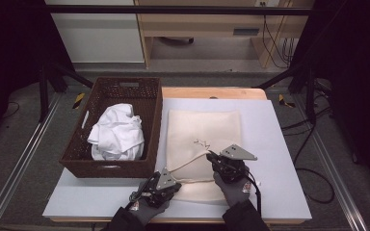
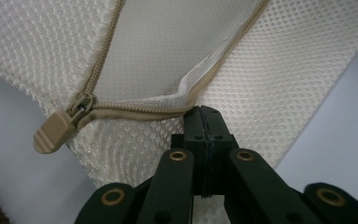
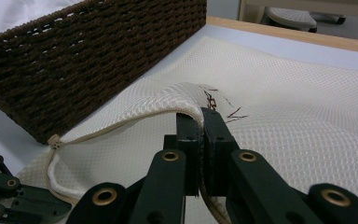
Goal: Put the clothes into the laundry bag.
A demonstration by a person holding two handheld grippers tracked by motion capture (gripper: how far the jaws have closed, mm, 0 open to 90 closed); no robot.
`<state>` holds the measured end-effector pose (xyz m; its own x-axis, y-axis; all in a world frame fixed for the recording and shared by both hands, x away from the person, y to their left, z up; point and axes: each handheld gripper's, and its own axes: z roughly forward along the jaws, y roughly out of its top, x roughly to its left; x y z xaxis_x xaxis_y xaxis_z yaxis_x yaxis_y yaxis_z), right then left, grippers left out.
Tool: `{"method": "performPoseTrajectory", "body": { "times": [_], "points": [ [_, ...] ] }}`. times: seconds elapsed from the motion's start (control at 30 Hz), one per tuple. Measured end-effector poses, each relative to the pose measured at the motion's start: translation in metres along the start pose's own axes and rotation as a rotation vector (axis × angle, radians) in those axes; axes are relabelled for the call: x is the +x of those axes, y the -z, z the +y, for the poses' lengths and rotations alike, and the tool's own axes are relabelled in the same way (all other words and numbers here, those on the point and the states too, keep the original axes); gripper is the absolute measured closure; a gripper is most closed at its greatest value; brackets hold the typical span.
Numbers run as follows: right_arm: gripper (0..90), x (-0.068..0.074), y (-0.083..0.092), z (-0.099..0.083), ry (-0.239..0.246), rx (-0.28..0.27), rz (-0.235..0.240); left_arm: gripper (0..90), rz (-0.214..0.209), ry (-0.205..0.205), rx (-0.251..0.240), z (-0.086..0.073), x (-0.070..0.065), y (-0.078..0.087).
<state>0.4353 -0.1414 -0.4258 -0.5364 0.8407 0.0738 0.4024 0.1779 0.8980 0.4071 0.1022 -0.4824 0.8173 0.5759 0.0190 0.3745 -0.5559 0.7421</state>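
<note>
While both our tongs pinch the cream mesh zip-up laundry bag [image 1: 203, 139], left gripper [image 2: 204, 116] clamped on the lower zipper edge, right gripper [image 3: 200, 116] lifting the upper edge, we risk mesh slipping free if we pull apart unevenly. Its mouth gapes between us, beside the brown woven basket [image 1: 149, 103].

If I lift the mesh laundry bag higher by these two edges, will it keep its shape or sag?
Likely sag: the mesh bag already drapes in a curve between the right gripper and left gripper. Probably light, being thin, flat netting. The opening may gape wider; the zipper pull sits at its end.
</note>
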Motion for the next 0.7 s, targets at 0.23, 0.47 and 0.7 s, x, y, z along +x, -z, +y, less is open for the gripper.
{"method": "performPoseTrajectory", "body": {
  "times": [0.23, 0.47, 0.7],
  "points": [
    [87.2, -0.001, -0.001, -0.003, -0.007, 0.015, 0.002, 81.9, -0.05, -0.01, -0.036, 0.004, 0.0, 0.007],
    [86.9, -0.004, 0.0, -0.005, -0.024, 0.021, 0.016, 66.2, -0.053, -0.035, -0.124, 0.02, -0.004, 0.032],
    [86.8, -0.004, -0.001, -0.005, -0.02, 0.023, 0.013, 52.0, -0.036, -0.009, -0.192, 0.04, 0.005, 0.061]
  ]
}}
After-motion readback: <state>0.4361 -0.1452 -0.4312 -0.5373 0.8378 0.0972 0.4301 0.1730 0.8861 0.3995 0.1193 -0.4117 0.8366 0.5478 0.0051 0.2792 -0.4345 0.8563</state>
